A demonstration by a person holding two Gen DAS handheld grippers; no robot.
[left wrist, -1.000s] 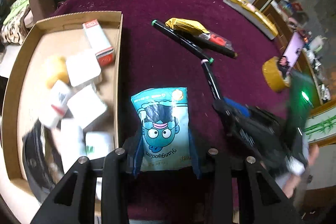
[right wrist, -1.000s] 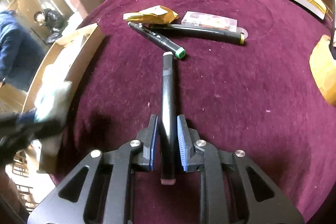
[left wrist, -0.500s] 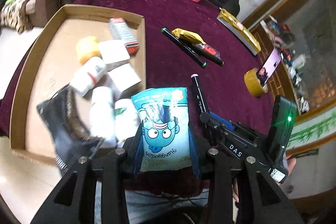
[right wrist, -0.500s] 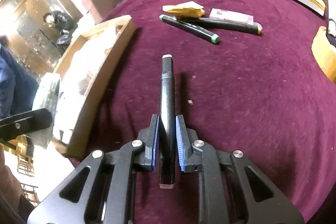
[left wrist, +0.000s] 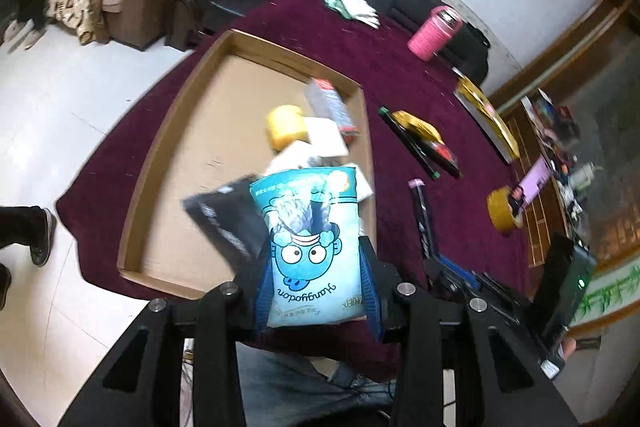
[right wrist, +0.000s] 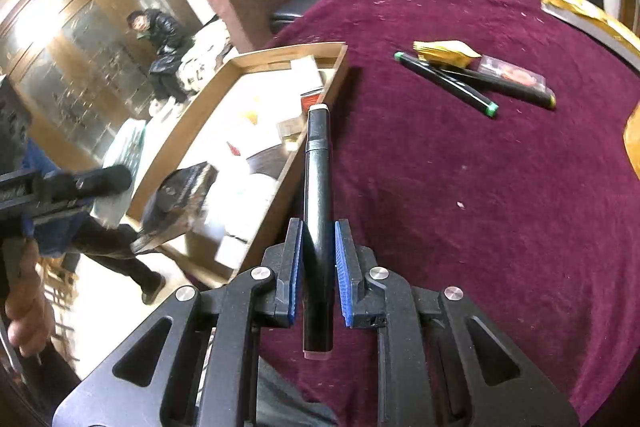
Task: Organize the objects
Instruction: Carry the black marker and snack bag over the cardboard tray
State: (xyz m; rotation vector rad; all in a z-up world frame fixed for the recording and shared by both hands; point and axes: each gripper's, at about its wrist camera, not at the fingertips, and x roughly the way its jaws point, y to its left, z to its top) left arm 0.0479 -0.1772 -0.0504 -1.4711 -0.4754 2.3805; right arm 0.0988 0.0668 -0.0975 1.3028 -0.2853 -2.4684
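Note:
My left gripper (left wrist: 316,267) is shut on a blue cartoon snack packet (left wrist: 310,247) and holds it high above the near right part of the cardboard tray (left wrist: 176,131). The tray holds white boxes, a yellow jar (left wrist: 285,125) and a black pouch (left wrist: 222,223). My right gripper (right wrist: 317,247) is shut on a black marker (right wrist: 317,179) with a white cap, raised over the tray's right wall (right wrist: 316,119). That marker and gripper also show in the left wrist view (left wrist: 424,215).
On the maroon tablecloth (right wrist: 480,187) lie two more markers (right wrist: 444,83), a gold packet (right wrist: 444,51), a tape roll (left wrist: 502,213), a pink bottle (left wrist: 434,31), gloves (left wrist: 356,9) and a long gold box (left wrist: 486,115). A person (right wrist: 158,39) sits beyond the table; sofas stand behind.
Both grippers have lifted up and back from the table with their loads. The left has swung left over the tray; the right has moved left to the tray's right wall.

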